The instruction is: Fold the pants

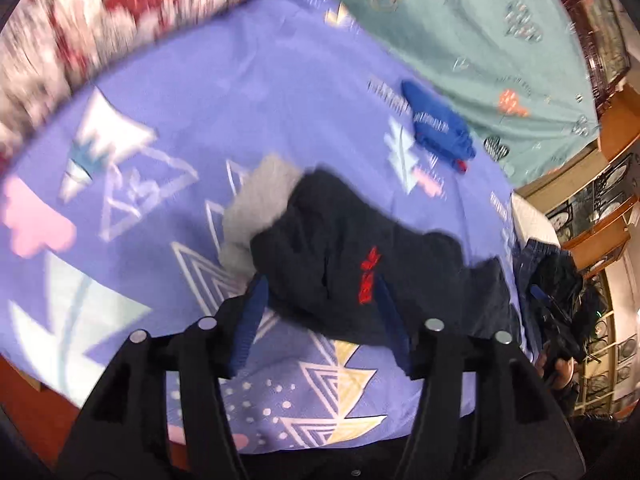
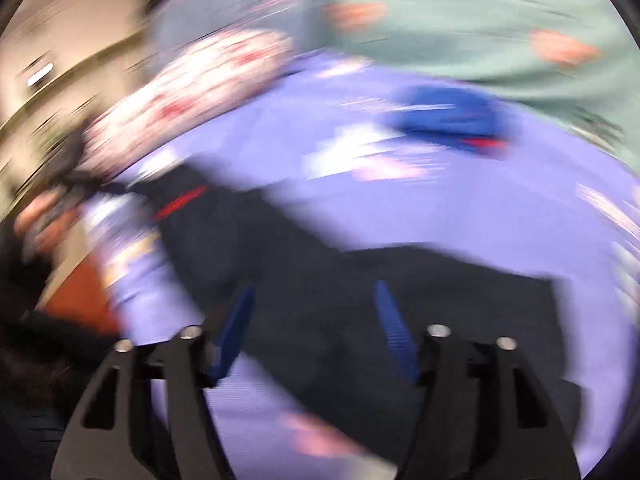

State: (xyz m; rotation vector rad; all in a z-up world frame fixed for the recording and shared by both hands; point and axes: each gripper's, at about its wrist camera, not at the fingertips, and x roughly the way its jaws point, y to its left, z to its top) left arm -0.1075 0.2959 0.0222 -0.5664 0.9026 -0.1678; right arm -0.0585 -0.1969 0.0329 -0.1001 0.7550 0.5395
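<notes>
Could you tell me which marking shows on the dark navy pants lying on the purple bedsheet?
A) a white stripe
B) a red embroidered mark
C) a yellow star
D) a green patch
B: the left wrist view shows a red embroidered mark on the dark navy pants, which lie on the purple bedsheet.

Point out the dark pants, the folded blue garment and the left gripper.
dark pants (image 1: 340,240): left wrist view, middle of the fabric.
folded blue garment (image 1: 436,124): left wrist view, its top face.
left gripper (image 1: 320,316): left wrist view, between its open fingertips.

Pants (image 1: 352,264) on sheet (image 1: 200,128); shorts (image 1: 438,124) behind.
</notes>
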